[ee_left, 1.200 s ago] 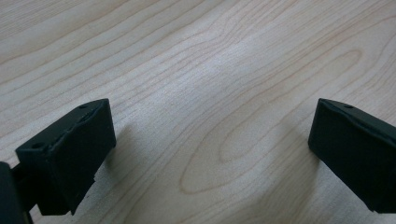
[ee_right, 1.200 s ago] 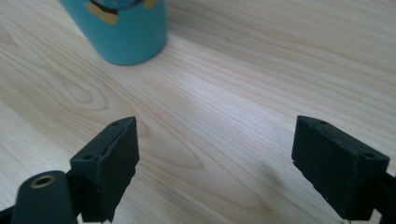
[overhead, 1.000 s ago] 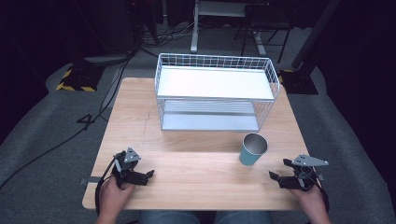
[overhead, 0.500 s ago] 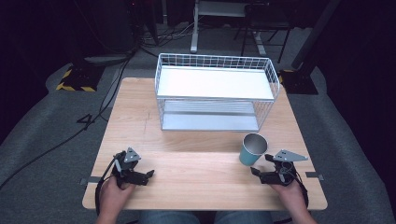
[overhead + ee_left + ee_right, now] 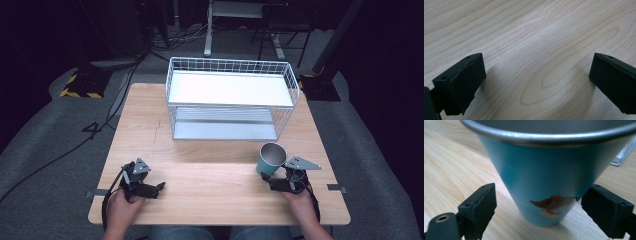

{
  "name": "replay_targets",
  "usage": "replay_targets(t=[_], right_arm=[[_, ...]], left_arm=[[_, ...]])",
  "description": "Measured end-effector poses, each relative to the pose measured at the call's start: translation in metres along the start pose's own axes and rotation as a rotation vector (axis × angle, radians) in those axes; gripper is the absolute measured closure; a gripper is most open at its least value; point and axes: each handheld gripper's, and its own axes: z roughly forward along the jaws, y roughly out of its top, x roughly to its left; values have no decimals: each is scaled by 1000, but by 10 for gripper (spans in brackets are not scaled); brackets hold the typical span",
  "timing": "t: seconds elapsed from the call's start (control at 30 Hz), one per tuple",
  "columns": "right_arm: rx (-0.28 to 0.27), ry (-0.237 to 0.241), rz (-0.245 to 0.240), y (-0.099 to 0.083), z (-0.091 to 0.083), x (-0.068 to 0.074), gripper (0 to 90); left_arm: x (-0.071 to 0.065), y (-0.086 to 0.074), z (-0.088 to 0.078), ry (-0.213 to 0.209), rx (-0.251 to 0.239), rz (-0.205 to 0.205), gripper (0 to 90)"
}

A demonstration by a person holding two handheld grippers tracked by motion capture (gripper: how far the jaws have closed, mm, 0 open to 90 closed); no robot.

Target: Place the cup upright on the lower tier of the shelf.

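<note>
Step in hand: approach to grasp. The teal cup (image 5: 270, 159) stands upright near the worktop's (image 5: 210, 150) right front corner. Right gripper (image 5: 541, 202) fingers have just been opening and straddle its base, not yet pressing. Next: close squarely. Left gripper (image 5: 536, 75) open, empty.

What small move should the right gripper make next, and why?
Probably close the right gripper on the teal cup. In the right gripper view the cup stands upright on the table between the open jaws, low on its wall, with a gap at the left pad and the right one about at the cup's wall. The jaws have just been opening.
</note>
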Motion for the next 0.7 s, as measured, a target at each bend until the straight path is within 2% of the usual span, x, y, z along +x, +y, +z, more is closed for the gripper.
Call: replay_targets(t=[0.17, 0.4, 0.47, 0.7], right_arm=[[-14, -20, 11, -1, 7, 1, 145], [2, -40, 33, -3, 16, 2, 155], [-8, -38, 15, -3, 17, 2, 156], [24, -72, -2, -1, 21, 5, 183]], left_arm=[[0, 0, 0, 0, 0, 0, 12], [0, 0, 0, 0, 0, 0, 12], [0, 0, 0, 0, 0, 0, 12], [0, 0, 0, 0, 0, 0, 12]])
